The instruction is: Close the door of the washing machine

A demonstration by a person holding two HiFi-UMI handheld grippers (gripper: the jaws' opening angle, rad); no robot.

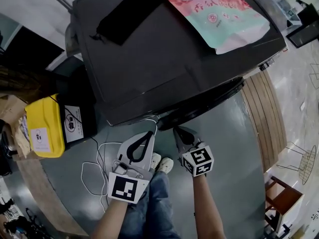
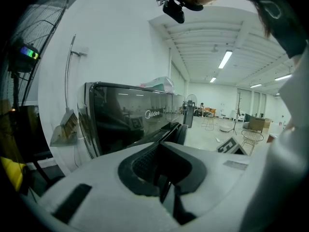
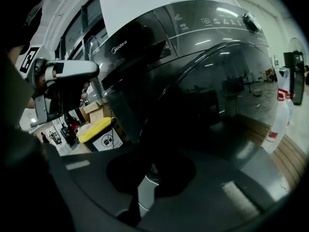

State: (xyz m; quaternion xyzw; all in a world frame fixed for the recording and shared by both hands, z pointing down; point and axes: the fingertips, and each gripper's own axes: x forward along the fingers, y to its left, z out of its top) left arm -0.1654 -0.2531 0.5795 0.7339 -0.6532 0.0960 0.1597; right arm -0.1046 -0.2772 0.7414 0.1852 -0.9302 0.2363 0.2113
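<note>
A dark front-loading washing machine fills the upper head view. Its round door stands slightly out from the front; the right gripper view shows its glass, and the left gripper view its edge sticking out beside the machine front. My right gripper, dark, points at the door's lower left edge with its tips right against it and its jaws shut on nothing. My left gripper, white, sits just to the left, below the machine's front, with its fingertips together and nothing between them.
A pink detergent bag and a black cloth lie on the machine's top. A yellow bin stands to the left and a white cable loops on the grey floor. A wooden strip runs along the right, with a chair beyond.
</note>
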